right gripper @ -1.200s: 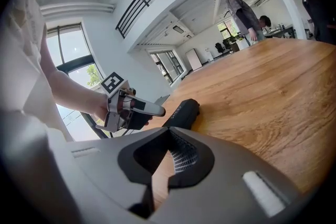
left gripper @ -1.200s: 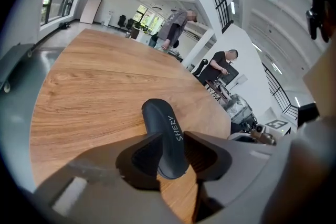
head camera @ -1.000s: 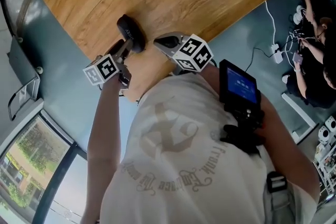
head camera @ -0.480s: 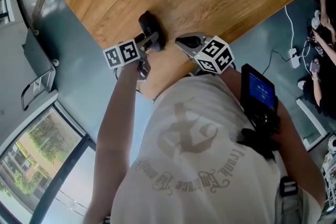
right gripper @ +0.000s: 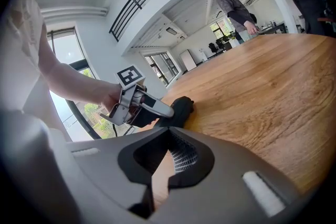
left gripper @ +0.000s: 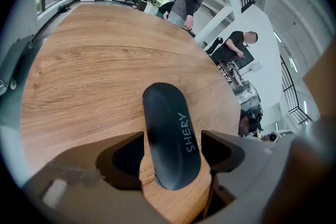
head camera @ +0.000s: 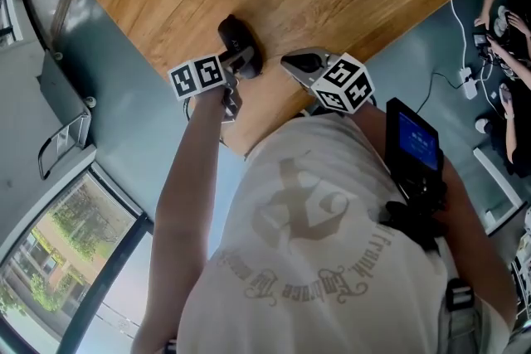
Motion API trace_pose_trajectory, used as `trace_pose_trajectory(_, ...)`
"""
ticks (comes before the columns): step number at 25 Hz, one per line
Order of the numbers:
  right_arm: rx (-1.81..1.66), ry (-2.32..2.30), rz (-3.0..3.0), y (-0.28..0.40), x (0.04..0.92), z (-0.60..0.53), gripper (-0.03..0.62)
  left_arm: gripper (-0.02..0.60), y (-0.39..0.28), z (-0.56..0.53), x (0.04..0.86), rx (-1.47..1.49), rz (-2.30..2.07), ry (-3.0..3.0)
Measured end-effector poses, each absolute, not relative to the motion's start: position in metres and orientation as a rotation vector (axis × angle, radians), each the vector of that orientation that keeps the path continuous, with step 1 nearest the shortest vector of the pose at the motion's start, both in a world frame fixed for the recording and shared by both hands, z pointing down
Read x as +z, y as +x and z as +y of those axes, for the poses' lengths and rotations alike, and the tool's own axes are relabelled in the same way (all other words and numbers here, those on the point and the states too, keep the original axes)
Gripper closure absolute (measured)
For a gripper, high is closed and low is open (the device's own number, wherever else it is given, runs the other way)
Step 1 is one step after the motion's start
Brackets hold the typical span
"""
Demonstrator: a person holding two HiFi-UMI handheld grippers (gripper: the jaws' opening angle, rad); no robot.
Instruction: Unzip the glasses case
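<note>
Left gripper view shows one glasses case (left gripper: 169, 128) low in the centre of the frame. It is a dark, matte, oblong shell with rounded ends, and the white word "SHERY" runs along its right side. The case lies flat on a table (left gripper: 89, 76) of light, streaky wood grain with a curved edge. The left gripper (left gripper: 172, 139) straddles the case's near end. Its two grey jaws have just been opening and stand wide apart, with the case between them. A strip of wood shows beside the left jaw, and the right jaw sits just beside the shell without clamping it.

In the head view the case is at upper centre, near the table's lower edge. Two marker cubes are visible, one on each tool: the left cube (head camera: 197, 77) and the right cube (head camera: 342, 84), both white with black square patterns.

The right gripper (right gripper: 169, 128) has its grey jaws drawn together at the tips with nothing between them. A ribbed pad shows in the hollow behind the tips. It hangs over bare wood to the right of the case, apart from it.
</note>
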State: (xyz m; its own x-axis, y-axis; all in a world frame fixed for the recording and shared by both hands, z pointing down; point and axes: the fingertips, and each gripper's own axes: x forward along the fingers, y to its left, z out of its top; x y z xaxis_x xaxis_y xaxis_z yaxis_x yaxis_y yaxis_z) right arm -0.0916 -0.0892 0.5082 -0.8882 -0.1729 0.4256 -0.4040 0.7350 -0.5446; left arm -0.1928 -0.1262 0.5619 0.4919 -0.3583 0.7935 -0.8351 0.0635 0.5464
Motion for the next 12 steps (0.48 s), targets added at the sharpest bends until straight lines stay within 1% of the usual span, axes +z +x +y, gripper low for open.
trace_pose_trajectory(1,0.93,0.447,-2.591,-0.092,0.508,-0.089,0.586,0.219,-0.192,-0.126,0.564,0.492,-1.07,1.52)
trace_pose_trajectory(4,0.93,0.446,-2.591,-0.092,0.509,-0.088,0.586,0.259,-0.189,-0.124,0.569,0.448,-1.037,1.474)
trace_pose_trajectory(12,0.937,0.426,-2.581,-0.094,0.513,-0.082,0.586,0.279,-0.182,-0.113,0.572,0.421,-0.979,1.433)
